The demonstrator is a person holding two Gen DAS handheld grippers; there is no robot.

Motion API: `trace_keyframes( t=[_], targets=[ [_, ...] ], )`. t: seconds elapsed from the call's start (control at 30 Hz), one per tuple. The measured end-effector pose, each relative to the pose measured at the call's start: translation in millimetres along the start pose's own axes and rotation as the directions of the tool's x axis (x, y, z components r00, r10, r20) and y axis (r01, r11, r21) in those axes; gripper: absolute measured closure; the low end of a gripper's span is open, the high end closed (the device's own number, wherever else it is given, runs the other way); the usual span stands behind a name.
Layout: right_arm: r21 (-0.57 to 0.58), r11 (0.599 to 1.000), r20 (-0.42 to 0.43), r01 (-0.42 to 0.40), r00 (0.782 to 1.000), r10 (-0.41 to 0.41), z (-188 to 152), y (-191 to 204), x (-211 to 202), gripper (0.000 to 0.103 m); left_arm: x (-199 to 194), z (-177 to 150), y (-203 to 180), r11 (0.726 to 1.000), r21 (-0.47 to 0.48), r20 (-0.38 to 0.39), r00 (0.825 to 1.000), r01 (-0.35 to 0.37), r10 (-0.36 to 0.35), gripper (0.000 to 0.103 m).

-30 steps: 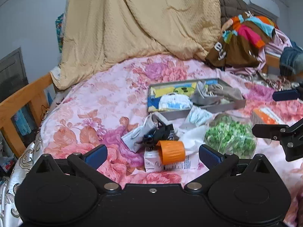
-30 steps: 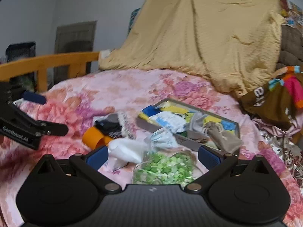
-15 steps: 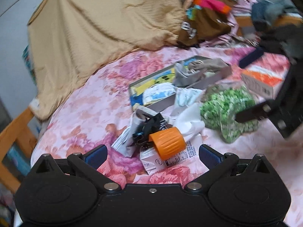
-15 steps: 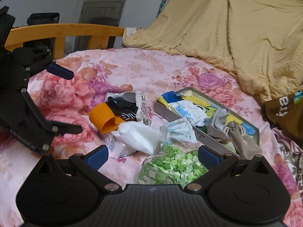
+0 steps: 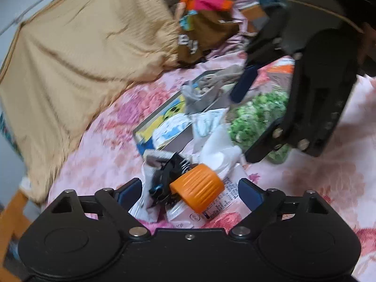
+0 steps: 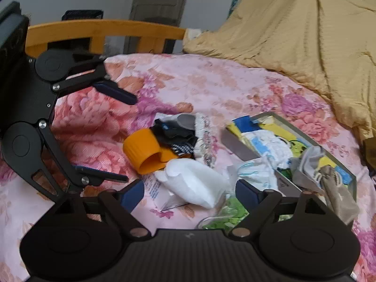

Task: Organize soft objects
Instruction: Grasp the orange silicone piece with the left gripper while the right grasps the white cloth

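Orange and ribbed, a plastic cup [image 5: 197, 189] lies on its side on the flowery bed [image 6: 211, 82]; it sits right in front of the left gripper [image 5: 189, 191], between its blue fingertips [image 5: 130, 191], and its long way runs slanting across the gap; the jaws have just been closing a little but nothing is pinched yet. Dark socks [image 6: 175, 138] lean on the cup, touching it. Next comes a soft white bag [image 6: 195, 183], straight ahead of the right gripper [image 6: 189, 193]; its jaws have just been closing too, apart and holding nothing. Farther right is the tray [image 6: 237, 146] with soft cloths inside. I think the left hand is nearer the socks, and the right hand nearer the white bag.
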State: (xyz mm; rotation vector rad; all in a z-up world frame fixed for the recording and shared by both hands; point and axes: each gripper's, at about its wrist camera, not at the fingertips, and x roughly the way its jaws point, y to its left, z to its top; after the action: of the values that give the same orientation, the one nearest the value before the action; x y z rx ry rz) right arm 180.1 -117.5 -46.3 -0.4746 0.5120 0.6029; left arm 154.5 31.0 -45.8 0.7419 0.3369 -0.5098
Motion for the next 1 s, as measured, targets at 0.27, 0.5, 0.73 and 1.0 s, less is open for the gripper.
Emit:
trace_keyframes(
  t=[0.27, 0.5, 0.73, 1.0],
  targets=[
    [0.018, 0.999, -0.030, -0.031, 0.999, 0.032, 3, 1, 20, 0.023, 13, 5, -6, 0.994, 0.066, -0.015, 0.996, 0.086, -0.085, 0.025],
    [0.053, 0.998, -0.046, -0.041, 0.998, 0.043, 6, -4, 32, 0.028, 21, 3, 0, 0.992, 0.050, -0.038, 0.993, 0.115, -0.114, 0.038],
    [0.072, 0.996, -0.073, -0.053, 0.996, 0.058, 5, -6, 42, 0.041, 20, 1, 10, 0.992, 0.008, -0.063, 0.990, 0.127, -0.126, 0.046],
    [0.108, 0.994, -0.066, -0.017, 0.998, 0.024, 9, -10, 44, 0.043, 20, 1, 20, 0.987, -0.043, -0.099, 0.983, 0.154, -0.157, 0.053]
  ],
)
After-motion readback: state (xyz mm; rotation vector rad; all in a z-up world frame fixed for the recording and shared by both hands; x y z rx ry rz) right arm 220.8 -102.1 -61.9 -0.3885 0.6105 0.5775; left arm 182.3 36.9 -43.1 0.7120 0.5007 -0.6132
